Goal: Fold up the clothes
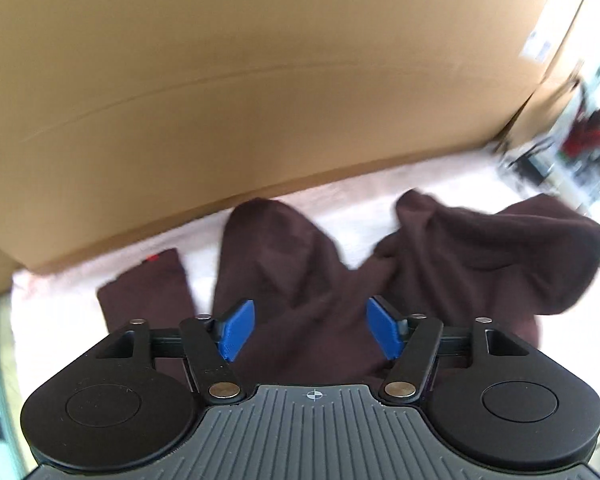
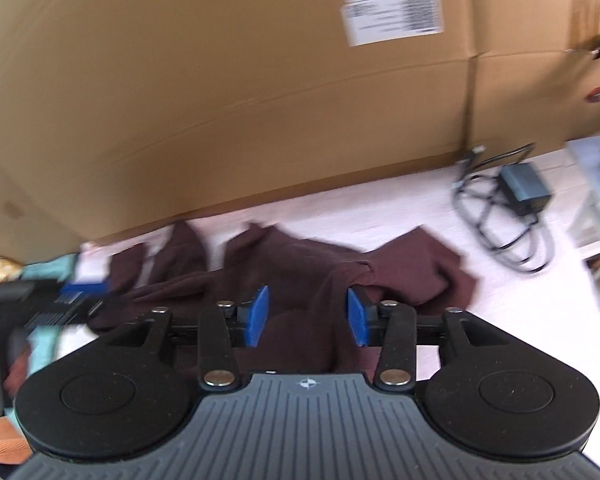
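Maroon cloth garment [image 1: 300, 280] lies rumpled on the pale pink cover [image 1: 352, 204] before the cardboard box [image 1: 260, 80]. Left gripper [image 1: 310, 330] and right gripper [image 2: 307, 316] (2 blue-padded jaws each) gape empty; pinch flat hems next, not bunched folds.

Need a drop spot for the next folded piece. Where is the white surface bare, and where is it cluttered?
Bare strip along the foot of the cardboard box, behind the maroon garment. Another bare patch between the garment's right edge and the cable tangle with its power adapter. Crowded: the middle under both tools, covered by the garment, and the far right by the cables.
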Motion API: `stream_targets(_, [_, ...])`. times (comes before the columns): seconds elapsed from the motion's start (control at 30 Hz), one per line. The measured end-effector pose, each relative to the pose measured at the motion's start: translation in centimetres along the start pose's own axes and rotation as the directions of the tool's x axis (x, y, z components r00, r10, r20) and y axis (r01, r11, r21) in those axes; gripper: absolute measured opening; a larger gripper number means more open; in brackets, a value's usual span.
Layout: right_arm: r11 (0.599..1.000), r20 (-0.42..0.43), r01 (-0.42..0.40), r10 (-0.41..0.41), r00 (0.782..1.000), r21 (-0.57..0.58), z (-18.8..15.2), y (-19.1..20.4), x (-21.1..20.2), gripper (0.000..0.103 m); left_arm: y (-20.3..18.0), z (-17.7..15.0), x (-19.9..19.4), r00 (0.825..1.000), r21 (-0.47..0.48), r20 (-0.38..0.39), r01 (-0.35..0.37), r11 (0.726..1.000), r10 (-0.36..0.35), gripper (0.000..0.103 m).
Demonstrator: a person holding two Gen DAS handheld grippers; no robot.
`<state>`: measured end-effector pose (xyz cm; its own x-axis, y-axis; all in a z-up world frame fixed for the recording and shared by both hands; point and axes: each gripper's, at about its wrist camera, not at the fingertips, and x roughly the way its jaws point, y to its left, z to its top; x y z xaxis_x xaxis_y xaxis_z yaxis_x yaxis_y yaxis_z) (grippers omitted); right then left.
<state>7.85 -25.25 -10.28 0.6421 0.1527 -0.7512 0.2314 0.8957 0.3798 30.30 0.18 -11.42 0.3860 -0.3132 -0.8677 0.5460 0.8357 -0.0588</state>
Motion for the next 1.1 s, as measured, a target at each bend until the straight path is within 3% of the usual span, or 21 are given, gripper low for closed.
stream_targets(0.1, [0.996,-0.047,-0.075,0.072,0.996,-0.046,-1.9,2.8,0.8,0.056,0.2,0.8,2.2,0.997,0.053,-0.079,-0.024,0.998,0.028,0.078])
stream_targets(0.27, [0.995,-0.035,-0.034,0.03,0.999,-0.097,-3.9,5.8,1.3,0.057,-0.1,0.1,4.6,0.991,0.129,-0.119,-0.051,0.99,0.067,0.078])
stream_targets(0.3, [0.995,-0.039,-0.038,0.034,0.999,-0.093,-4.0,6.1,1.2,0.057,-0.1,-0.2,4.9,0.99,0.136,-0.121,-0.052,0.989,0.068,0.07])
stream_targets(0.33, [0.994,-0.031,-0.027,0.024,0.999,-0.103,-4.0,6.5,0.8,0.057,-0.1,-0.2,5.1,0.99,0.139,-0.12,-0.054,0.989,0.071,0.052])
stream_targets(0.37, [0.993,-0.018,-0.011,0.009,1.0,-0.118,-4.0,6.9,0.4,0.057,-0.1,-0.1,5.2,0.99,0.14,-0.117,-0.058,0.988,0.074,0.042])
stream_targets(0.4, [0.992,0.004,0.005,-0.005,1.0,-0.124,-3.9,7.2,-0.2,0.057,0.0,0.1,5.3,0.991,0.138,-0.109,-0.066,0.988,0.082,0.023])
stream_targets(0.43, [0.993,0.026,0.006,-0.002,1.0,-0.12,-3.7,7.4,-1.0,0.057,0.2,0.2,5.2,0.99,0.132,-0.099,-0.082,0.988,0.095,0.018])
stream_targets(0.53, [0.996,0.049,-0.02,0.025,0.998,-0.086,-3.1,7.9,-3.2,0.058,0.7,0.8,5.3,0.992,0.101,-0.078,-0.095,0.99,0.103,0.007])
stream_targets(0.63, [0.99,0.02,-0.084,0.087,0.996,-0.111,-3.3,9.0,-3.7,0.059,1.0,1.4,6.2,0.991,0.087,-0.072,-0.102,0.991,0.109,0.004])
stream_targets(0.8, [0.965,-0.103,-0.14,0.119,0.988,-0.22,-4.7,12.4,1.0,0.06,1.2,1.9,6.5,0.991,0.123,-0.08,-0.094,0.988,0.105,0.003])
stream_targets(0.9, [0.912,-0.151,-0.134,0.081,0.985,-0.388,-6.1,14.8,4.1,0.06,1.3,1.8,6.1,0.991,0.142,-0.084,-0.087,0.986,0.1,0.003])
stream_targets(1.1, [0.73,-0.219,-0.181,0.044,0.975,-0.659,-8.3,17.6,7.4,0.063,1.5,1.8,7.4,0.992,0.129,-0.096,-0.064,0.99,0.077,0.003])
